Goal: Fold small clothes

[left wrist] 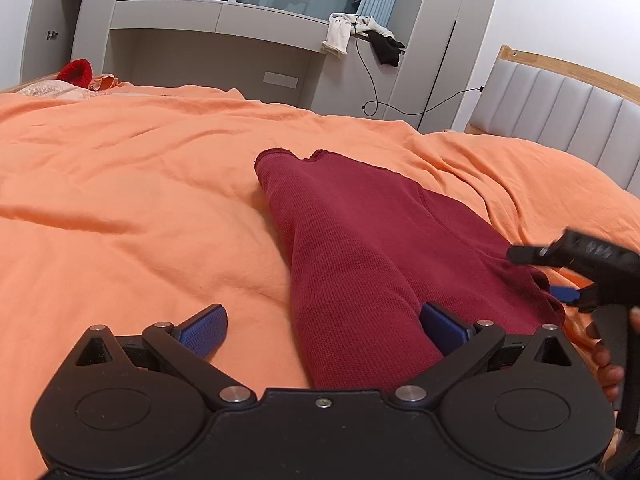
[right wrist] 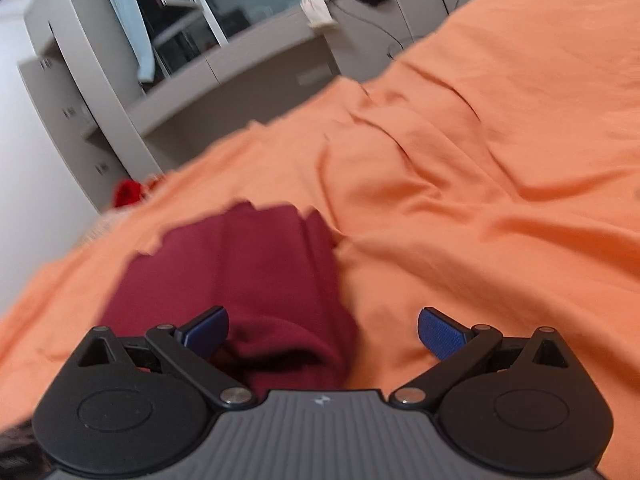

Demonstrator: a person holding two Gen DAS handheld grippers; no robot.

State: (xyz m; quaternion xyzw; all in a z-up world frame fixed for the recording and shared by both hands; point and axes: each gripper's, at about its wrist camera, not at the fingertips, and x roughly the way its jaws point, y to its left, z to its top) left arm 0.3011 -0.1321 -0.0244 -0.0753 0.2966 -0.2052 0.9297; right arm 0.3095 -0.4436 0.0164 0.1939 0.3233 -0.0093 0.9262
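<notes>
A dark red knit garment (left wrist: 360, 240) lies folded lengthwise on the orange bedsheet (left wrist: 140, 200). My left gripper (left wrist: 324, 330) is open, its blue pads wide apart over the garment's near left edge. The right gripper's body (left wrist: 592, 272) shows at the garment's right edge. In the blurred right wrist view, my right gripper (right wrist: 324, 332) is open above the garment's (right wrist: 240, 264) near end, with the cloth between and under the left pad (right wrist: 208, 330).
A grey cabinet and desk unit (left wrist: 208, 40) stands beyond the bed. Clothes (left wrist: 360, 36) and a cable hang from its shelf. A padded headboard (left wrist: 560, 112) is at the right. A red item (left wrist: 76, 72) lies at the far left of the bed.
</notes>
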